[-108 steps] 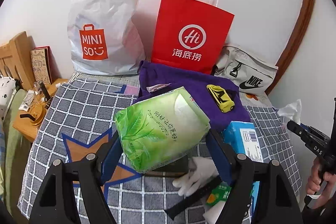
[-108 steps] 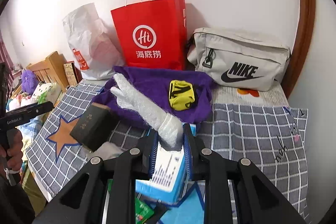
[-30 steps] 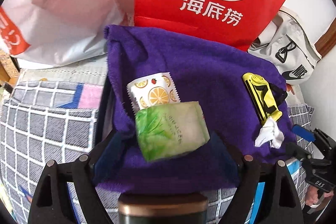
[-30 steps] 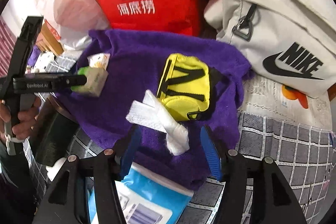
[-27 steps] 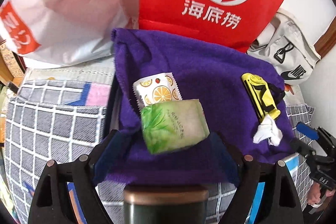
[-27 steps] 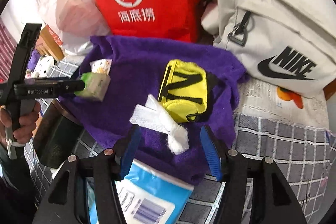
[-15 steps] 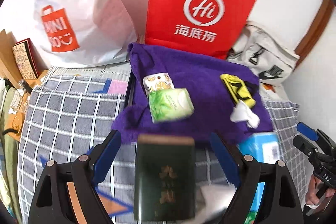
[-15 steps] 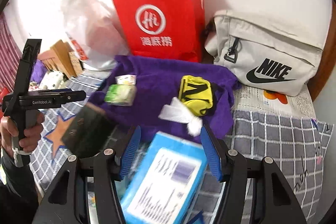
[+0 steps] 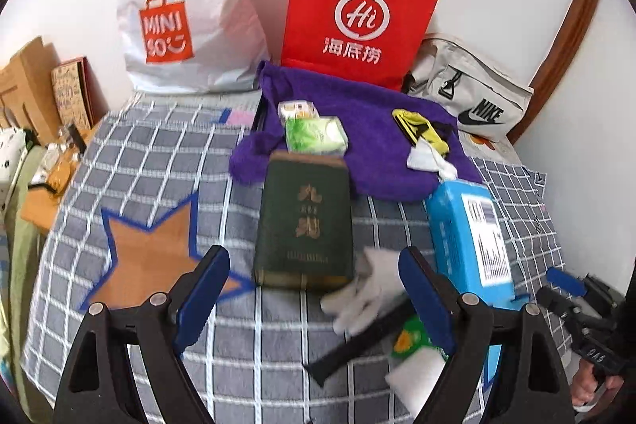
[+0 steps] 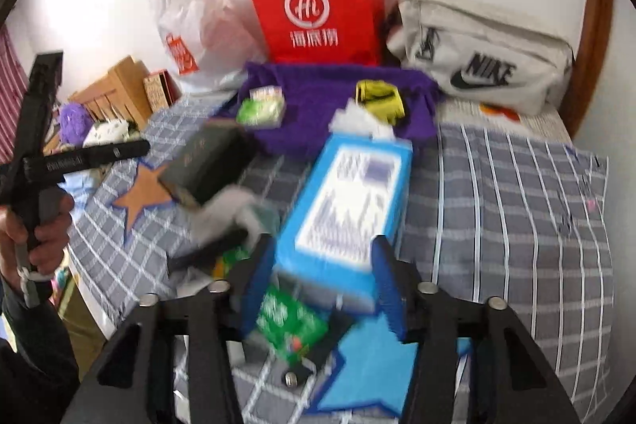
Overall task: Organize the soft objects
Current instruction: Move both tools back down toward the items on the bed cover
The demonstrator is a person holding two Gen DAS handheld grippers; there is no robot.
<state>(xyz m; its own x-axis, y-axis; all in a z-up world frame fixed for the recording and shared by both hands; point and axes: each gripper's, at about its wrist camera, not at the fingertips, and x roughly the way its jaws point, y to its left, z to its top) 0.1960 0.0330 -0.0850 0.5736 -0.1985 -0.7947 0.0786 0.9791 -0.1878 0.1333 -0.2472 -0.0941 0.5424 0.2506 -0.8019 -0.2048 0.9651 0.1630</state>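
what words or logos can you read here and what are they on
"MINI SO" on the white plastic bag
"Hi" with Chinese characters beneath on the red paper bag
"NIKE" with the swoosh on the grey pouch
Gold Chinese characters on the dark green box, too blurred to read
Barcode and small print on the blue box, too small to read
Print on the green tissue pack, unreadable

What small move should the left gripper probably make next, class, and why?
Probably dip the empty, open left gripper onto the white glove lying on the checked blanket beside the dark green box. The green tissue pack and another white glove already rest on the purple towel.
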